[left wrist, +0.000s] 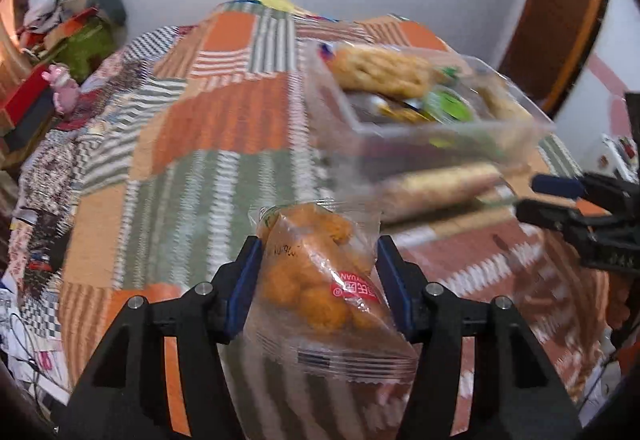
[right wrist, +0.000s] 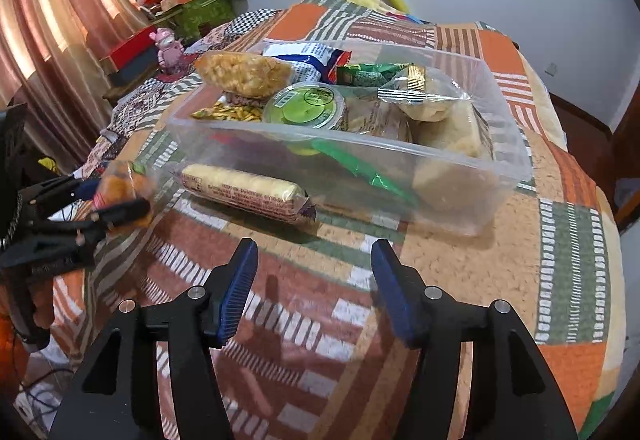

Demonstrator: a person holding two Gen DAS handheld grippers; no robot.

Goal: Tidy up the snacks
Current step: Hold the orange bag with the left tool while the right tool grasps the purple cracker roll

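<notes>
Risk: left gripper (left wrist: pixel 318 260) pinches only the slippery film of the orange snack bag (left wrist: pixel 320 280), which may slip before reaching the bin (right wrist: pixel 460 155). Right gripper (right wrist: pixel 314 260) hangs spread, empty, near the biscuit roll (right wrist: pixel 244 191); overstuffed bin may shed packets.

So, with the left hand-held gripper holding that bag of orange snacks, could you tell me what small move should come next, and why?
Probably carry the bag of orange snacks right and forward over the clear bin, then release. The left hand-held gripper grips it above the quilt, short of the bin, where the other snacks already sit. The right hand-held gripper is open and empty.
</notes>
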